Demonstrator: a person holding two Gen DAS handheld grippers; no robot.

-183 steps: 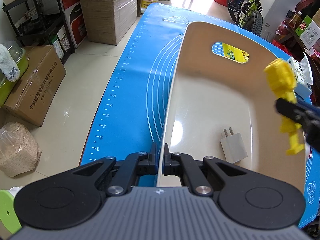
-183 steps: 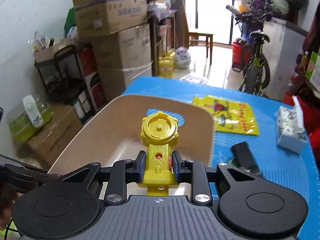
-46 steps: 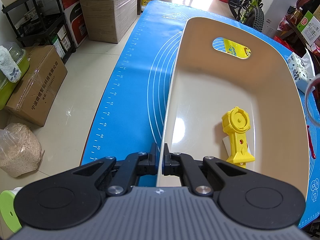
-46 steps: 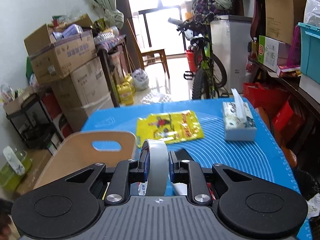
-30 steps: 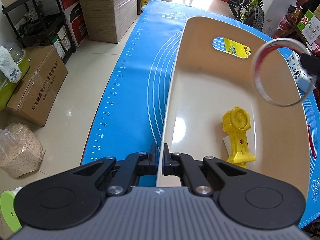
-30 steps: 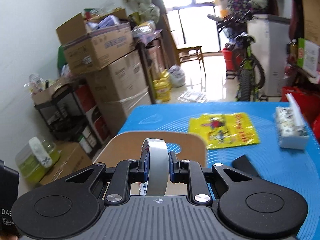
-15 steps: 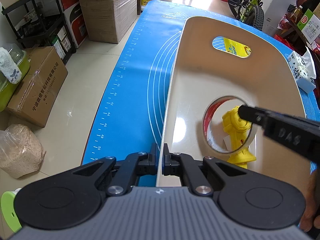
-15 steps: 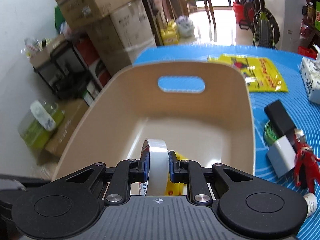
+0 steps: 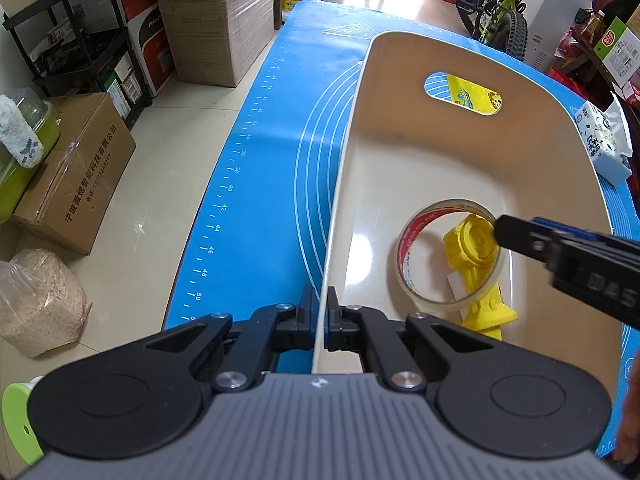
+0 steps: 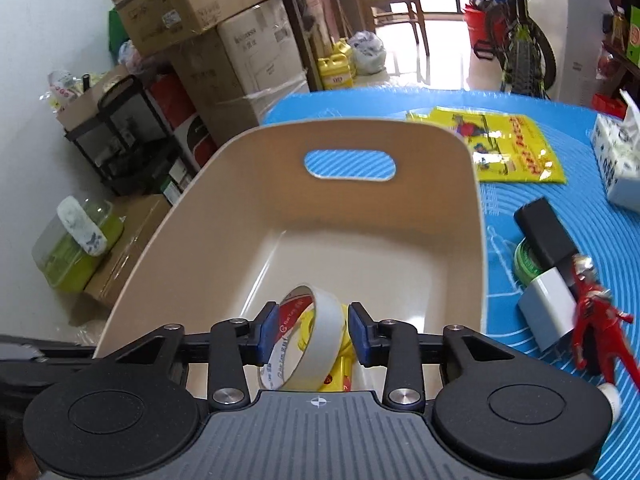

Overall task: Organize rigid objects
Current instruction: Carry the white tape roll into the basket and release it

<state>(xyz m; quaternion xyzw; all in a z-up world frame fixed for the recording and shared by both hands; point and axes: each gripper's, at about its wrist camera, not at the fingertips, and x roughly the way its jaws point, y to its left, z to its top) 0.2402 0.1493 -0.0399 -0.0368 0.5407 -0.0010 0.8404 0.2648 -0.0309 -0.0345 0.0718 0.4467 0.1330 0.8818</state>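
My left gripper (image 9: 320, 316) is shut on the near left rim of the beige bin (image 9: 340, 184). Inside the bin, a clear tape roll (image 9: 408, 256) with a red core leans tilted over a yellow toy (image 9: 476, 248). A white charger (image 9: 454, 280) peeks out from under the toy. My right gripper (image 10: 312, 332) hangs low in the bin (image 10: 280, 184) and its jaws are opening. The tape roll (image 10: 324, 344) sits between the blue pads with a gap on each side. One right finger (image 9: 520, 234) shows beside the roll in the left wrist view.
Right of the bin, the blue mat (image 10: 512, 360) carries a black box (image 10: 544, 232), a green roll (image 10: 526, 260), a white adapter (image 10: 548, 312), a red figure (image 10: 596, 312), a yellow bag (image 10: 508, 148) and a tissue pack (image 10: 616, 160). Cardboard boxes (image 9: 72, 172) crowd the floor at left.
The right gripper has come down into the bin with the tape roll and its jaws have spread apart. The roll has tipped over loose onto the yellow toy. The left gripper has not moved.
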